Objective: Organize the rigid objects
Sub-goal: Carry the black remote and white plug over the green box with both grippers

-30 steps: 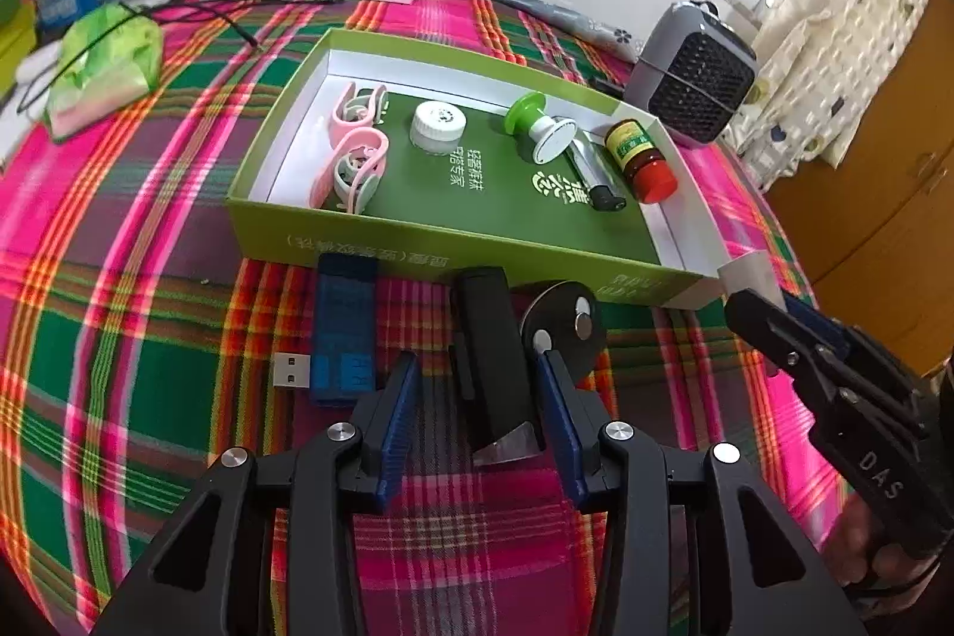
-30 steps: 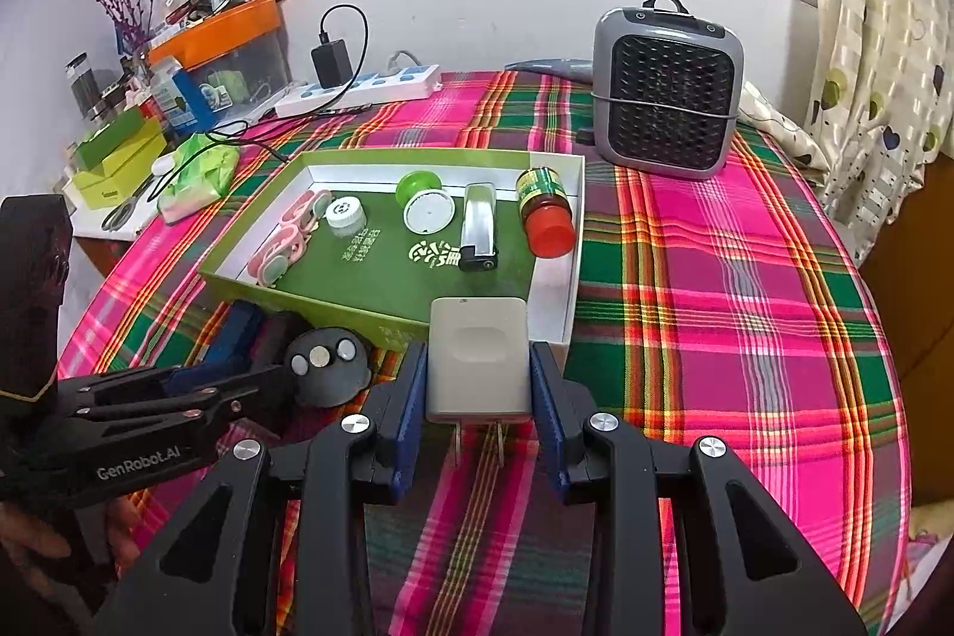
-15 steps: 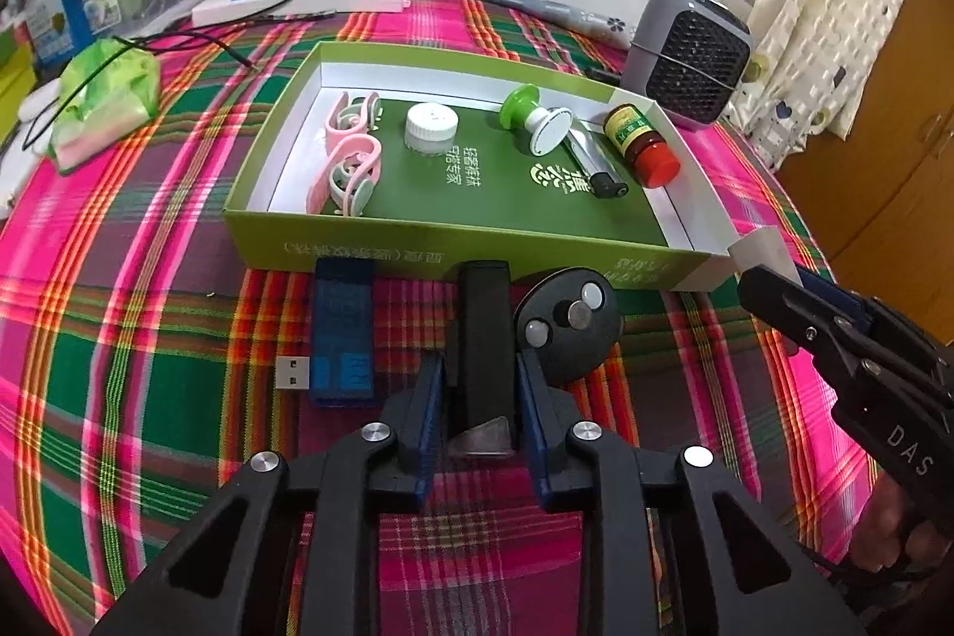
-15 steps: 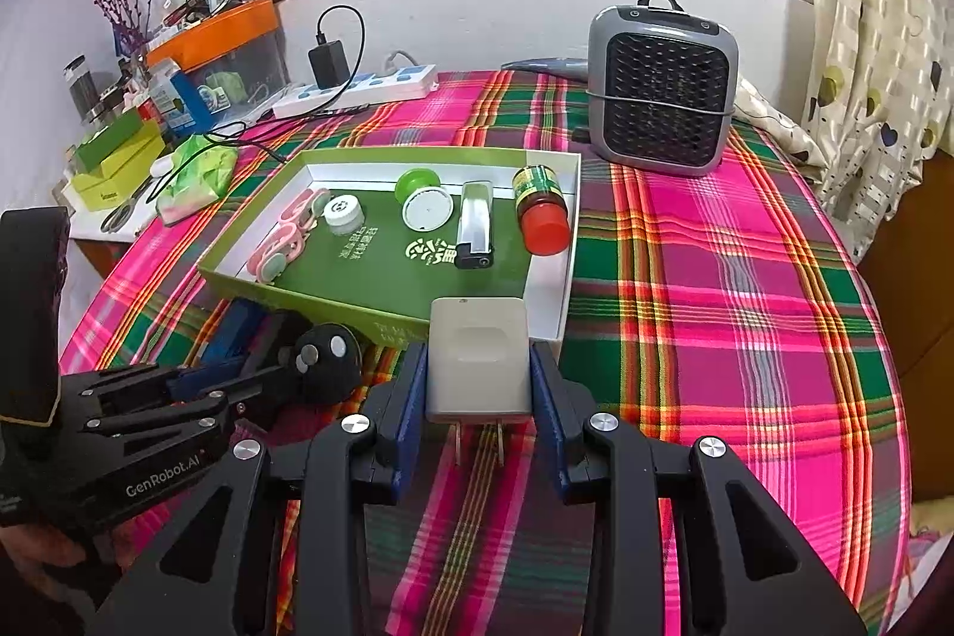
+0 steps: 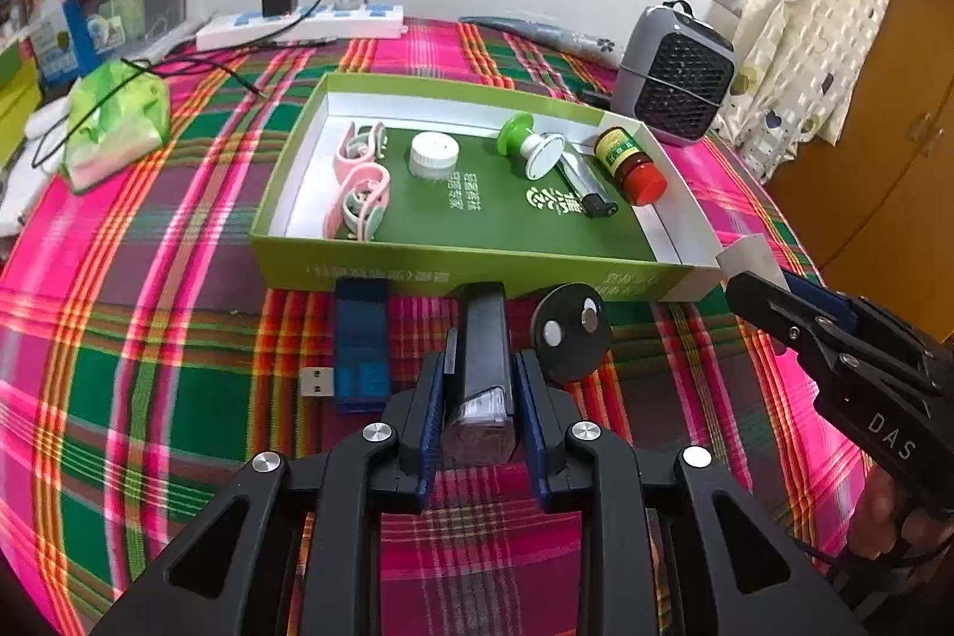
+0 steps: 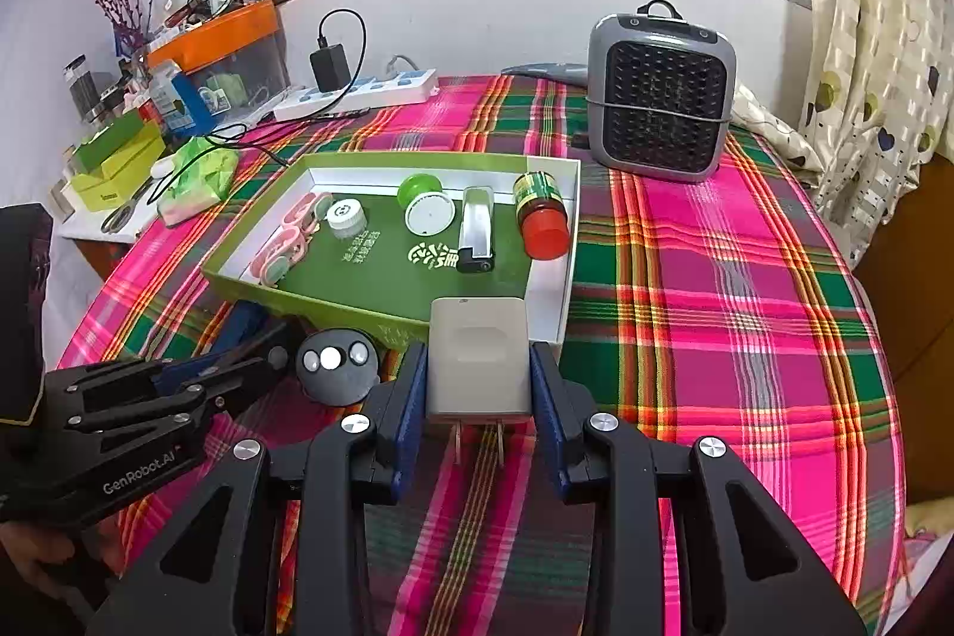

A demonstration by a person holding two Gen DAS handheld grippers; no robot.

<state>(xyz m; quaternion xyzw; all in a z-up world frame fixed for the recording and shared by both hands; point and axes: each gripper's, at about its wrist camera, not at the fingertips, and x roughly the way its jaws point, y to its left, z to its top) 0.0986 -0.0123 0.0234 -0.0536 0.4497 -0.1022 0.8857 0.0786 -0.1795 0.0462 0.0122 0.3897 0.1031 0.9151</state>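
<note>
Gripping a black bar (image 5: 482, 338) lengthwise, left hand-held gripper (image 5: 480, 418) has just been closing and its blue pads now press both long sides of the near end; the bar lies on the plaid table (image 5: 149, 350) just in front of the green box (image 5: 477, 272). Bar looks like hard plastic, stiff, light, smooth-sided, maybe a bit slippery, so the hold low on the near end leaves a long front overhang; judged likely to tip nose-down when lifted, a hold nearer the middle would be steadier. Clear wedge at its near tip could be a fragile part, cannot tell.

Right hand-held gripper (image 6: 479, 385) is clamped on a white plug adapter (image 6: 479, 359), pads flat on its two sides, prongs pointing back toward the camera. Blocky, rigid, light, flat faces: a secure hold, low slip risk.

Loose on the table: blue USB stick (image 5: 359, 338) just left of the bar, black disc (image 5: 570, 332) just right of it, touching or nearly. Disc is flat and low, hard to pinch from above; better taken across its edge. Stick is slim and stiff, take across the narrow width.

Box already holds pink clips (image 5: 358, 183), white cap (image 5: 433, 153), green-topped piece (image 5: 527, 146), lighter (image 5: 587, 186), red-cap bottle (image 5: 629, 165). Free floor in the box middle.
</note>
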